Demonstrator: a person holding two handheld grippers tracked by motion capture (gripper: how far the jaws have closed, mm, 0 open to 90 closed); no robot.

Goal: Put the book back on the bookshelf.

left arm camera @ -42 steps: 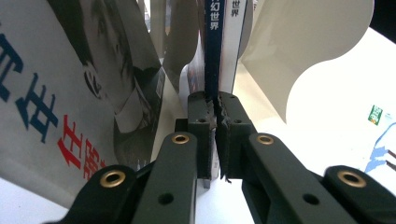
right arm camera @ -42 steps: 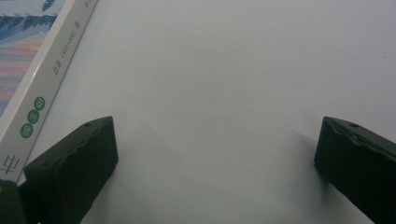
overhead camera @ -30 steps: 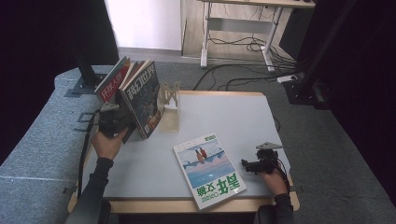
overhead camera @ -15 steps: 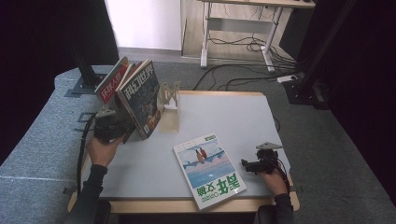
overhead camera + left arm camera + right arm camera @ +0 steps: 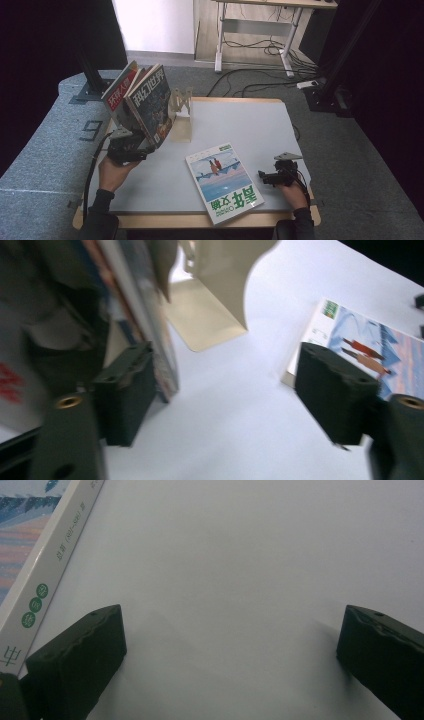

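- The left gripper (image 5: 142,150) has just been opening its jaws; they stand wide, the near jaw just beside the lower corner of the upright blue-covered magazine (image 5: 150,102), with nothing clamped.
- That magazine leans with a red-titled magazine (image 5: 119,92) against the beige bookend (image 5: 181,112).
- The right gripper (image 5: 265,176) rests open on the white table (image 5: 250,125), beside the flat magazine (image 5: 224,181).

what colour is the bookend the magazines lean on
Cream or beige bookend, best seen in the left gripper view.
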